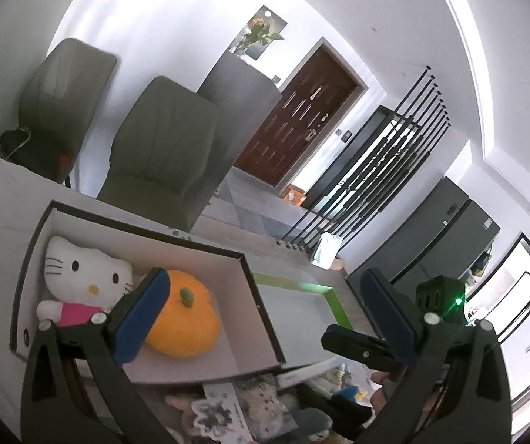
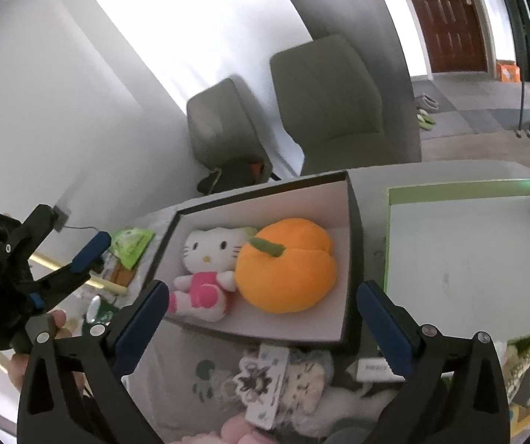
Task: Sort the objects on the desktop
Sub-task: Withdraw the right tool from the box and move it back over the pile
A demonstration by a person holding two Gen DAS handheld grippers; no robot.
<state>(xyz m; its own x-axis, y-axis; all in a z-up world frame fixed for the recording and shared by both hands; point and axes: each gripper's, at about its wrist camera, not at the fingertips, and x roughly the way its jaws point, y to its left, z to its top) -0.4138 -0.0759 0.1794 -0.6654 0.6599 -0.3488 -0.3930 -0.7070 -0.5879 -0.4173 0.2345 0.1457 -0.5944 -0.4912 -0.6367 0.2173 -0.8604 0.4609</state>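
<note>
A black box [image 1: 135, 226] [image 2: 355, 259] with a white inside holds a white cat plush in pink [image 1: 80, 273] [image 2: 205, 259] and an orange pumpkin plush [image 1: 187, 325] [image 2: 287, 266], side by side. My left gripper [image 1: 265, 314] is open over the box's near right corner with nothing between its fingers. My right gripper [image 2: 265, 296] stands open above the box's near edge, also empty. The left gripper [image 2: 87, 262] shows at the left of the right wrist view, held by a hand. Part of the right gripper [image 1: 357, 347] shows low on the right of the left wrist view.
An empty green-rimmed tray [image 2: 461, 185] [image 1: 339, 307] lies right of the black box. A heap of small items, including a flower charm on a card [image 2: 265, 381] [image 1: 217, 414] and grey plush pieces, sits in front. Green packets [image 2: 131, 244] lie left. Two grey chairs [image 2: 324, 103] stand behind the table.
</note>
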